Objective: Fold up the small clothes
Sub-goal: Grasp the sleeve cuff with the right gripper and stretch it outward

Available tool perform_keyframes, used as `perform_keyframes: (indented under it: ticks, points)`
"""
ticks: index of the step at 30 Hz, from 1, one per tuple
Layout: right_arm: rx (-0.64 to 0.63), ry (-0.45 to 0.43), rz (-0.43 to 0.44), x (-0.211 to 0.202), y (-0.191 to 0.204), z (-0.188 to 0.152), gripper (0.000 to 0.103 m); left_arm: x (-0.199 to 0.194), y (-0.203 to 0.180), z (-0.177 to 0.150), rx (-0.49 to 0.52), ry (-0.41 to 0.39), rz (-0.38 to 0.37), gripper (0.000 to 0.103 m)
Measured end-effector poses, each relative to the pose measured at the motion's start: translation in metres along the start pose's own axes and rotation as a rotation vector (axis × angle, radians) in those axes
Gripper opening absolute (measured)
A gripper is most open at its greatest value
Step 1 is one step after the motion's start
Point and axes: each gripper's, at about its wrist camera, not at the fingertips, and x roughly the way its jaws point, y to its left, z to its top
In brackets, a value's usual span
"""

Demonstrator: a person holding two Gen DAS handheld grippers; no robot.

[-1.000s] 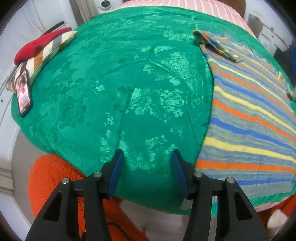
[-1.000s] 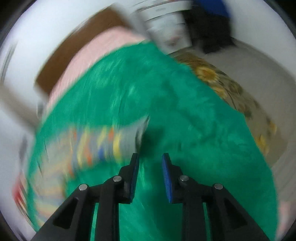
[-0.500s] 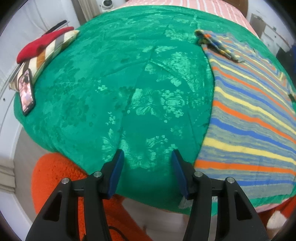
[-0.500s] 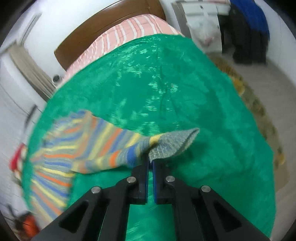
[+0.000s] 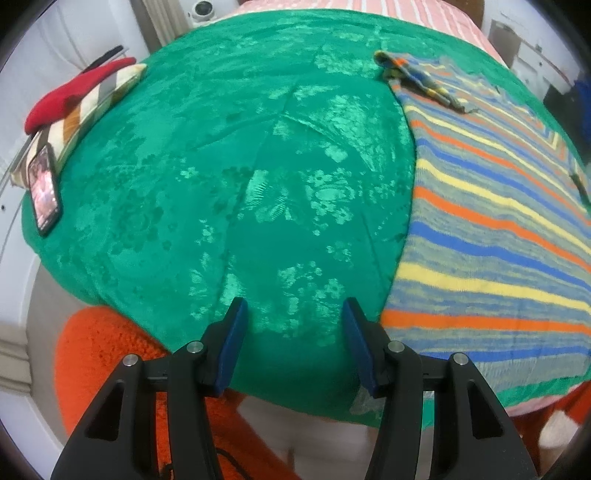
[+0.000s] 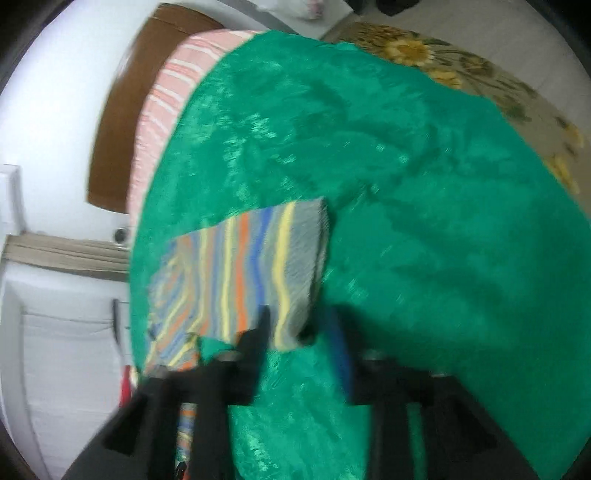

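While the left gripper (image 5: pixel 293 341) hangs over the near edge of the bed, its jaws stand apart with nothing between them, only the green bedspread (image 5: pixel 229 177) showing in the gap. In this left wrist view the striped knit garment (image 5: pixel 491 229) lies flat on the right side of the bedspread, reaching down to the near edge, its bands of orange, yellow, blue and grey running across it. One bunched sleeve (image 5: pixel 417 79) rests at the garment's far left corner. At the left edge of the bed a phone (image 5: pixel 44 194) lies face up beside a striped cushion (image 5: pixel 85 114) with a red cloth (image 5: pixel 77 92) on top of it. An orange rug (image 5: pixel 110 354) shows below the near edge. A pink striped sheet (image 5: pixel 402 13) appears past the far edge of the bedspread.

In the right wrist view, which is blurred, the right gripper (image 6: pixel 301 334) has its jaws opening. The grey cuff end (image 6: pixel 306 258) of the striped garment's sleeve lies on the bedspread just ahead of them and partly between the fingertips, and the pads do not press on it. A brown headboard (image 6: pixel 118 122) and the pink striped sheet sit at the far end of the bed, and a floral floor mat (image 6: pixel 461 62) lies beyond the bed's right edge.
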Motion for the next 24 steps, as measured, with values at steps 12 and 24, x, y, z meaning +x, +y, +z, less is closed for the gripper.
perform_keyframes:
  ticks: [12,24]
  points:
    - [-0.181,-0.031,-0.388,0.014,0.022,-0.025,0.004,0.003,0.003,-0.002,0.008,0.004,0.034,0.058]
    - [-0.316,-0.216,-0.463,-0.014,0.056,-0.072,0.062,-0.058,-0.075,0.101,0.452,-0.323,-0.048,0.09]
